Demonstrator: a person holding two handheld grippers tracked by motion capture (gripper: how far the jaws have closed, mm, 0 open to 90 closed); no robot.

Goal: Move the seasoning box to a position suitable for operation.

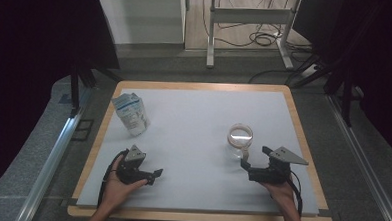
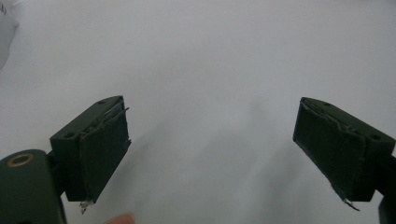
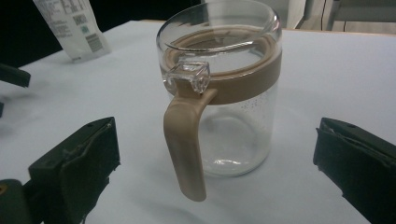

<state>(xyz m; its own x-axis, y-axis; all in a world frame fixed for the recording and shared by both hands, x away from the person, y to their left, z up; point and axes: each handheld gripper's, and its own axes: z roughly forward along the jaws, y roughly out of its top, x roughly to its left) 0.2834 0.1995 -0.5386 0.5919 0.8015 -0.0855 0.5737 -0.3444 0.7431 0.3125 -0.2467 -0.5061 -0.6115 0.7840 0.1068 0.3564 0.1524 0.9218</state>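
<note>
Glass jug (image 3: 224,93) upright on the white table (image 1: 192,140), toward 3 o'clock, just ahead of the right gripper (image 1: 254,159). Clear, rigid walls, likely fragile and slippery; tan band round the rim and a tan handle (image 3: 184,144) turned toward the fingers (image 3: 79,158), the soundest place to take hold. Nothing visible inside, so probably light. Right fingers spread wide to either side of the handle, touching nothing. Left gripper (image 1: 153,176) near 7 o'clock, fingers (image 2: 100,144) also wide apart over bare table, holding nothing. Blue-and-white carton (image 1: 130,113) standing at about 10 o'clock, well apart from the jug; top looks closed, contents impossible to tell; soft-sided, likely to dent under a hard squeeze
</note>
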